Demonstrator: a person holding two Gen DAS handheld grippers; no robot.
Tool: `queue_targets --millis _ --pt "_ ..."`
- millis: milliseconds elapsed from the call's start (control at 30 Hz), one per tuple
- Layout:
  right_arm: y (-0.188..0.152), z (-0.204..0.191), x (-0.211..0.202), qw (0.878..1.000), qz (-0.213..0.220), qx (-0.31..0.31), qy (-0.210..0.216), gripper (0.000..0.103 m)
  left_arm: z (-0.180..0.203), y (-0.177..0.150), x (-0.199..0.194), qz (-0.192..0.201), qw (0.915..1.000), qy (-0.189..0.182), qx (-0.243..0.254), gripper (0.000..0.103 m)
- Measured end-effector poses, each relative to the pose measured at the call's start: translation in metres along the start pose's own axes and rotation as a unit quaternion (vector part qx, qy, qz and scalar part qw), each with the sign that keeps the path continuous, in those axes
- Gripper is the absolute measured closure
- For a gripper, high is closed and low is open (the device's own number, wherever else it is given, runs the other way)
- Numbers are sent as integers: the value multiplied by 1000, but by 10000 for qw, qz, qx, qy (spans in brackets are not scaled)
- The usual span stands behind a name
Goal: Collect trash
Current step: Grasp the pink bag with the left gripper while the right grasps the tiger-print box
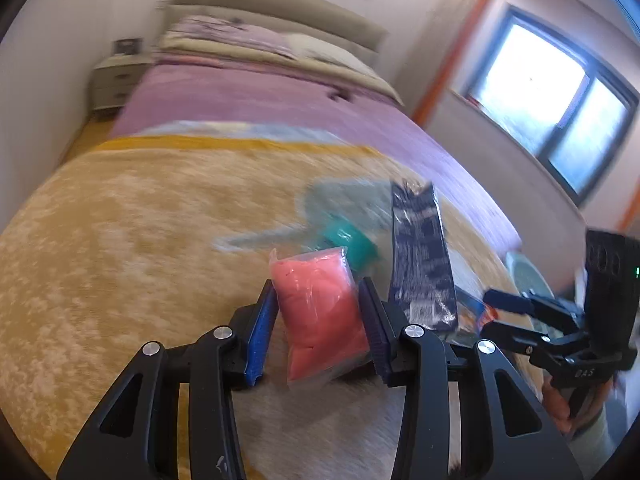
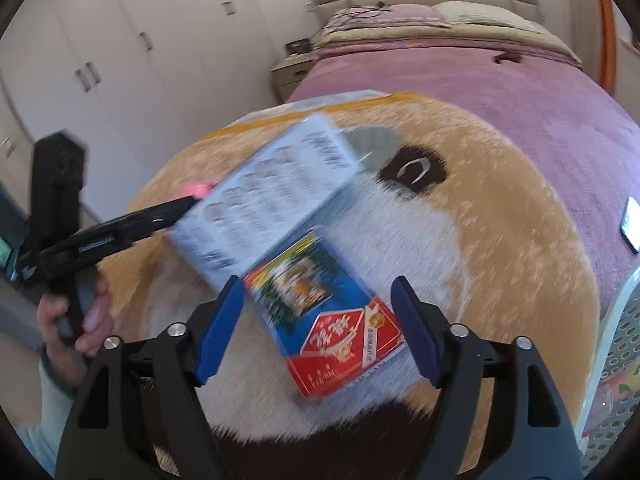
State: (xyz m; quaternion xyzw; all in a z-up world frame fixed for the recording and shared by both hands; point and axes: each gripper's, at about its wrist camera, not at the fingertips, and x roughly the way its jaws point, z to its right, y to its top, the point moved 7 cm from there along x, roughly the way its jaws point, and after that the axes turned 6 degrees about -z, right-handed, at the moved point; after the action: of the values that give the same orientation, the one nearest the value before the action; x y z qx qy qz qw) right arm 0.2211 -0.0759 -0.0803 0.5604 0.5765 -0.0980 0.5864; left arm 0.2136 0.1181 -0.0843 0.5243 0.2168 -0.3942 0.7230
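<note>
In the left wrist view my left gripper (image 1: pixel 318 286) is shut on a pink packet (image 1: pixel 320 312) in clear plastic, just above the tan blanket (image 1: pixel 140 240). Past it lie a dark blue wrapper (image 1: pixel 420 260) and a blurred teal object (image 1: pixel 348 240). My right gripper (image 1: pixel 520 312) shows at the right edge. In the right wrist view the right gripper (image 2: pixel 316 280) stands open around a blue and red carton (image 2: pixel 332 328) lying on the blanket; the right pad is clear of it. A pale blue printed box (image 2: pixel 272 200) lies beyond the carton. The left gripper (image 2: pixel 160 216) reaches in from the left.
The blanket covers a bed with a purple cover (image 2: pixel 500 92) and pillows. A perforated basket (image 2: pixel 624 340) stands at the right edge, with a phone (image 2: pixel 632 224) on the bed above it. A hand (image 2: pixel 72 320) holds the left gripper. White wardrobes (image 2: pixel 100 60) and a nightstand (image 1: pixel 116 80) stand behind.
</note>
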Motion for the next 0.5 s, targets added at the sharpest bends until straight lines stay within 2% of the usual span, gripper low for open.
queue_targets --millis 133,267,367,433,467,500 --pt "-17 -15 -4 9997 6 -244 -78 21 12 -7 2 -64 9996 113 234 64" --pt "-26 -28 1 9967 33 -564 -584 21 11 -10 -5 -40 9999 -63 114 64" --pt "-31 -37 7 9896 39 -811 -1190 22 12 -16 -9 -32 9999 -134 55 64" --pt "-34 -38 8 9843 57 -891 -1526 33 13 -20 -13 -20 9998 -192 23 64" --pt "-36 -40 8 9824 41 -938 -1615 43 14 -21 -15 -11 9998 -195 9 64" --pt "-38 -40 7 9823 58 -939 -1620 43 15 -23 -17 -4 9998 -185 8 64"
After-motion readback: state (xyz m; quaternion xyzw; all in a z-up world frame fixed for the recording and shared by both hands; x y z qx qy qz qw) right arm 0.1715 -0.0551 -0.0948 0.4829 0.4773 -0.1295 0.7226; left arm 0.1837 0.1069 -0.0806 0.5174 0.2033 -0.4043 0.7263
